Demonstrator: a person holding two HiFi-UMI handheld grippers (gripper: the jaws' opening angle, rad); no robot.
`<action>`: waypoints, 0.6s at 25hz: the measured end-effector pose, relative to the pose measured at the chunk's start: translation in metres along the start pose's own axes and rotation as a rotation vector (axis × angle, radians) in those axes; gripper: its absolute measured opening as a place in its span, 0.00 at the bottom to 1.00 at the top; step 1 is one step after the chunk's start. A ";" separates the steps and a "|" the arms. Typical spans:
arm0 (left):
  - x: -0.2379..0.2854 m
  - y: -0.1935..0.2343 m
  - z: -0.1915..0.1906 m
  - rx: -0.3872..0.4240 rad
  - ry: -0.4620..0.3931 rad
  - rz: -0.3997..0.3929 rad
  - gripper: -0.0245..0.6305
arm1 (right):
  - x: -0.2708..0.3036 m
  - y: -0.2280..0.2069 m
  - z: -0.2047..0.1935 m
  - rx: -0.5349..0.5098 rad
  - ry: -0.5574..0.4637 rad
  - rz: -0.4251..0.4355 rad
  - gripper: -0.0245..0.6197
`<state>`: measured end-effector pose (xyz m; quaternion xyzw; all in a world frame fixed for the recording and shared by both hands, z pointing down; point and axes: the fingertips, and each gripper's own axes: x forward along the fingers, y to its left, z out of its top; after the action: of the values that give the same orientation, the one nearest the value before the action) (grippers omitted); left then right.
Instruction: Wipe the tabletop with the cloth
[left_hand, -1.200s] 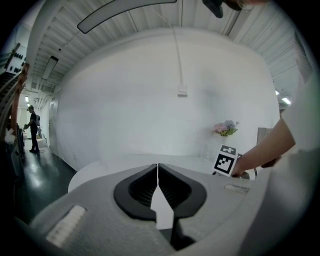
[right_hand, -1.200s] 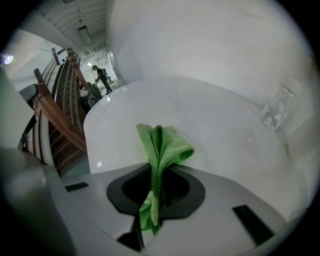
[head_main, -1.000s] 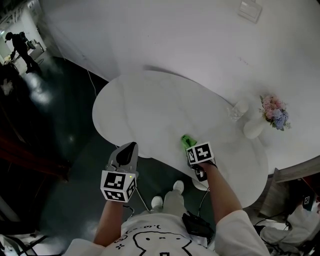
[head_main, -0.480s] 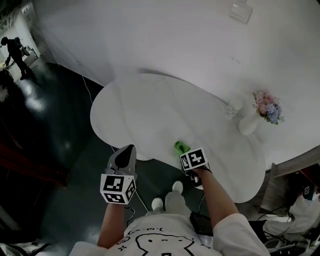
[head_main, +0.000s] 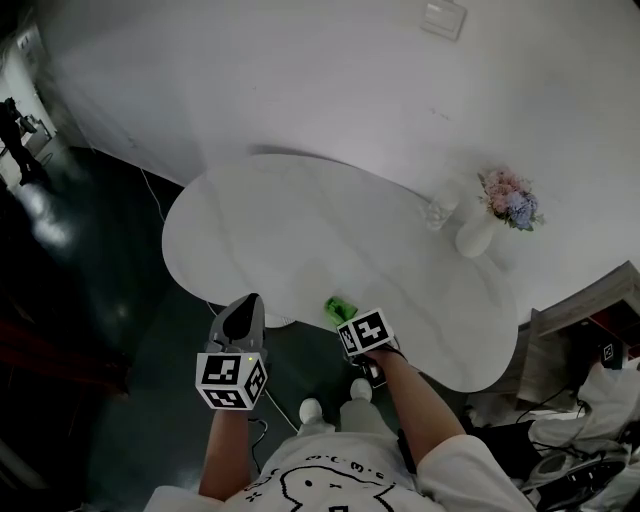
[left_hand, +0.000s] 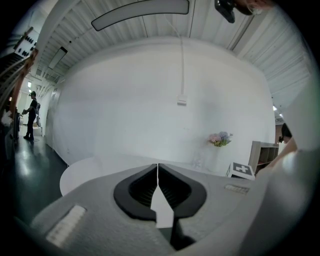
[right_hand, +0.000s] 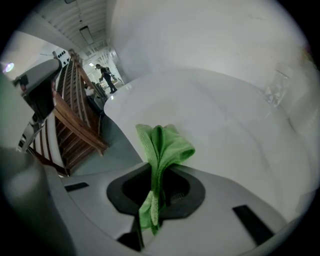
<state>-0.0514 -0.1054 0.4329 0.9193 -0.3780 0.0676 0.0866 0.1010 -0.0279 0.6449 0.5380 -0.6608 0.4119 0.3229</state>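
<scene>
Cloth, green and bunched, is pinched in the right gripper at the 6 o'clock edge of the desk. The cloth looks soft, light and floppy, likely to fold or drag under pressure. A hold across the gathered middle, as now, leaves a loose pad free to wipe. The left gripper hangs off the desk at 7 o'clock, jaws together on nothing. Against a second ago, cloth and right gripper have drawn back toward the near edge, while the left has barely shifted.
</scene>
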 end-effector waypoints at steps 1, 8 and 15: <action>0.002 -0.004 0.001 0.001 -0.001 -0.006 0.07 | -0.001 0.003 -0.003 -0.008 0.004 0.008 0.10; 0.012 -0.037 0.006 0.018 -0.001 -0.034 0.07 | -0.030 0.001 -0.007 -0.072 -0.094 0.057 0.10; 0.023 -0.070 0.006 0.016 -0.006 -0.031 0.07 | -0.087 -0.044 -0.019 -0.079 -0.181 0.064 0.10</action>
<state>0.0149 -0.0736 0.4237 0.9258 -0.3635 0.0664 0.0793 0.1617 0.0239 0.5862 0.5386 -0.7198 0.3452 0.2697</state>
